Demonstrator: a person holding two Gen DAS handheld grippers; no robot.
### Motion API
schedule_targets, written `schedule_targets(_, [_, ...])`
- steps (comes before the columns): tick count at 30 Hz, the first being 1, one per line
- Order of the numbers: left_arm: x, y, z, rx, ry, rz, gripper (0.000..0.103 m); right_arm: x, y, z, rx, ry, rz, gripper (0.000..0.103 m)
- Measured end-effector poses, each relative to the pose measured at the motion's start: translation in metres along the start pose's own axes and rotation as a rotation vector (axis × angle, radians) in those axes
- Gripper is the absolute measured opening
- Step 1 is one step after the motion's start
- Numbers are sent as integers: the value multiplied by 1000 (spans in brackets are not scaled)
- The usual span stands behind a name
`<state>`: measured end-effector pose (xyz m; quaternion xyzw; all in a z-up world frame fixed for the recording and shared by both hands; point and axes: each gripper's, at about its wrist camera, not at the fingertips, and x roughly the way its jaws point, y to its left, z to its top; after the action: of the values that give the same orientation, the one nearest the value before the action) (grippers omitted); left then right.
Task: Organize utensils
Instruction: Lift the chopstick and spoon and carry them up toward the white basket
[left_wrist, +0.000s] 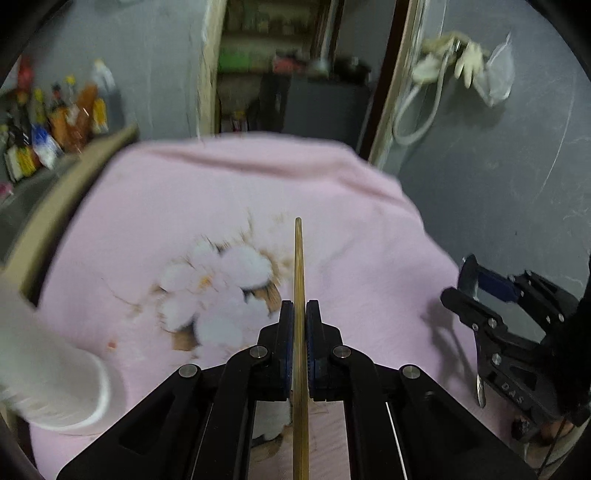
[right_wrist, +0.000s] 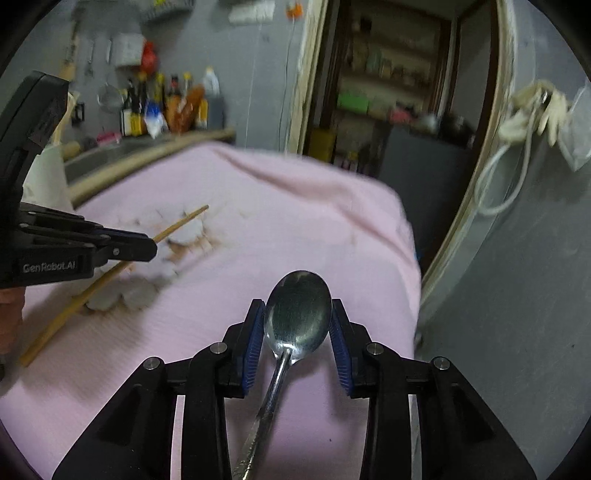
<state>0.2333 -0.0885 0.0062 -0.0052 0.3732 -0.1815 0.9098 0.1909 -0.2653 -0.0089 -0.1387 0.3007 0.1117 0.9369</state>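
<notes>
My left gripper (left_wrist: 299, 306) is shut on a long wooden chopstick (left_wrist: 298, 258) that sticks out forward between the pads, over a pink cloth (left_wrist: 184, 192) with a white flower print. From the right wrist view the left gripper (right_wrist: 153, 249) comes in from the left with the chopstick (right_wrist: 184, 221) slanting through it. My right gripper (right_wrist: 297, 304) has its blue pads pressed on the two sides of a metal spoon's bowl (right_wrist: 298, 314); the handle runs back under the fingers. In the left wrist view the right gripper (left_wrist: 461, 277) is at the right edge.
A blurred white cup-like container (left_wrist: 55, 387) stands at the near left of the cloth. A wooden counter edge (left_wrist: 55, 206) runs along the left, with bottles (right_wrist: 166, 107) behind it. An open doorway (right_wrist: 388, 92) and a grey wall with hanging gloves (right_wrist: 546, 107) lie beyond.
</notes>
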Motion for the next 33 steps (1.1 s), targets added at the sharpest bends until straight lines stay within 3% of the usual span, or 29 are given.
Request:
schedule_targets(6, [-50, -2, -8, -15, -249, 63, 4, -42, 19, -1, -42, -237, -88, 32])
schedule_targets(15, [-107, 8, -9, -79, -497, 151, 4, -88, 45, 18, -72, -526, -163, 32])
schedule_targets(23, [-173, 26, -7, -87, -665, 220, 4, -120, 75, 51, -80, -734, -132, 32])
schedule_targets(33, [-249, 61, -8, -94, -836, 363, 4, -136, 111, 98, -45, -888, -26, 32])
